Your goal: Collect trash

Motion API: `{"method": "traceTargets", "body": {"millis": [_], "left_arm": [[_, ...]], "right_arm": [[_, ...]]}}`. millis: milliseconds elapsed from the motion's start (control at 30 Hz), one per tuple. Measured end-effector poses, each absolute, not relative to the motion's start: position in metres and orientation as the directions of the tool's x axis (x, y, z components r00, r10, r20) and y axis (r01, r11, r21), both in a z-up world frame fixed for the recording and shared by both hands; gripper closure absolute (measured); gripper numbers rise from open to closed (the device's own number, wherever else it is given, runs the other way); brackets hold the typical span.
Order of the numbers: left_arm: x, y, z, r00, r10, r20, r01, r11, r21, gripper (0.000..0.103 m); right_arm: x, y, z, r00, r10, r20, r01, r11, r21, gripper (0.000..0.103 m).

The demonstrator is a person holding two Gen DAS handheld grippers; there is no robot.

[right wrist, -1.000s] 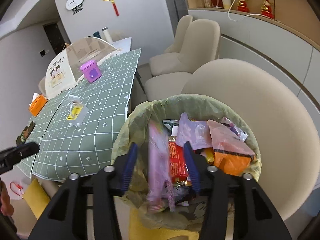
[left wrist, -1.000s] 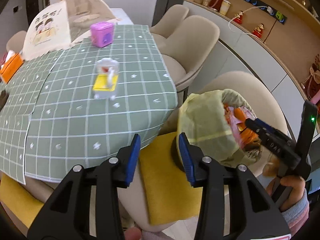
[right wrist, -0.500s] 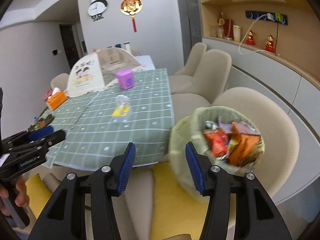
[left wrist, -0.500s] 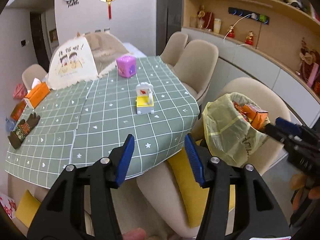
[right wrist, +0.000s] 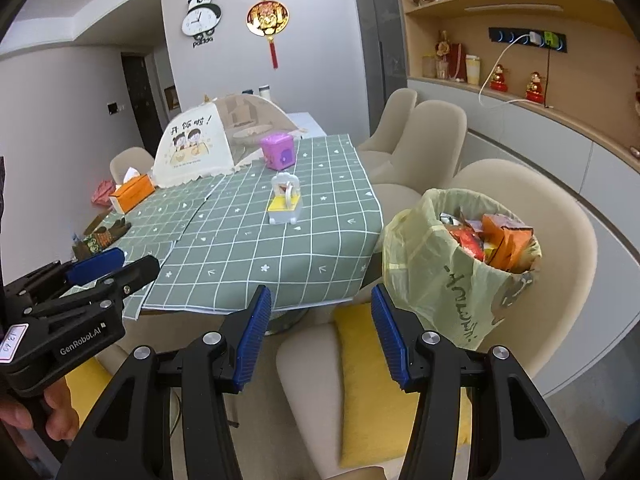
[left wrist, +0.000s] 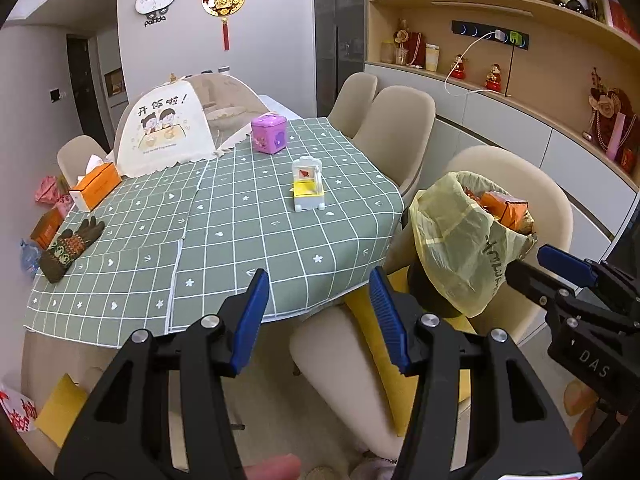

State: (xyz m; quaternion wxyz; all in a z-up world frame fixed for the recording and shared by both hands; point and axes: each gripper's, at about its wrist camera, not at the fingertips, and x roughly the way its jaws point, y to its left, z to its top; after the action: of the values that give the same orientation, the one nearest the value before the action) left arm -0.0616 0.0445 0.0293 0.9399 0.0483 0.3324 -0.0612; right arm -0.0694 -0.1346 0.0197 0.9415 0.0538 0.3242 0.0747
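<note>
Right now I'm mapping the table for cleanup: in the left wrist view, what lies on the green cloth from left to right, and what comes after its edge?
Knit glove → orange tissue box → purple box → small yellow-and-white toy → past the edge, the trash bin with its yellow bag.

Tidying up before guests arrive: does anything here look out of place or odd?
Yes. The trash bin, lined with a yellow bag and heaped with wrappers, sits on a dining chair instead of the floor. A lone knitted glove lies on the green tablecloth near its left edge. Nothing looks spilled.
</note>
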Motion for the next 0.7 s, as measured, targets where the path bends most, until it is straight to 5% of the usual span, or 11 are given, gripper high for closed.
{"method": "traceTargets", "body": {"millis": [700], "left_arm": [[-0.084, 0.047, 0.035, 0.78, -0.108, -0.616, 0.162, 0.986, 0.032, 0.053]], "right_arm": [[-0.086, -0.128, 0.026, 0.788, 0.161, -0.594, -0.109, 0.986, 0.124, 0.054]]}}
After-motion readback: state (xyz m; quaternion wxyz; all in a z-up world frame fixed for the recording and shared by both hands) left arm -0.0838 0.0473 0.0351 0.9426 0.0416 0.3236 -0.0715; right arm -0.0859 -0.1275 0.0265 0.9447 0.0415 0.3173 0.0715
